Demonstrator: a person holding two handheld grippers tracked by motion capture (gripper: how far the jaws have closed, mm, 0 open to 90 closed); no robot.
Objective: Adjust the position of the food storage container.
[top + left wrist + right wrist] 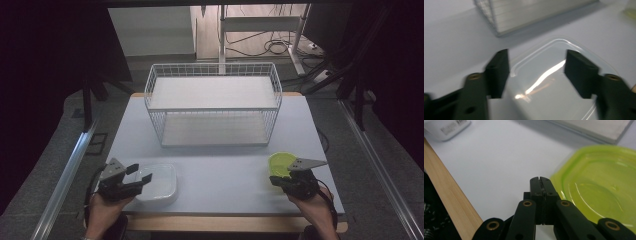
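The left claw hangs released over a clear container near the front left of the pale worktop. The right claw is clenched on nothing beside a green lid. A white wire basket stands behind; cables lie on the floor beyond. The label's print is unreadable.

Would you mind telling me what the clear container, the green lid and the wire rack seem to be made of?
Clear container: glossy see-through plastic, judging by its bright glare streak. Green lid: translucent, shiny plastic with moulded ridges. Wire rack: thin white-coated wire mesh, probably metal, with flat white shelves.
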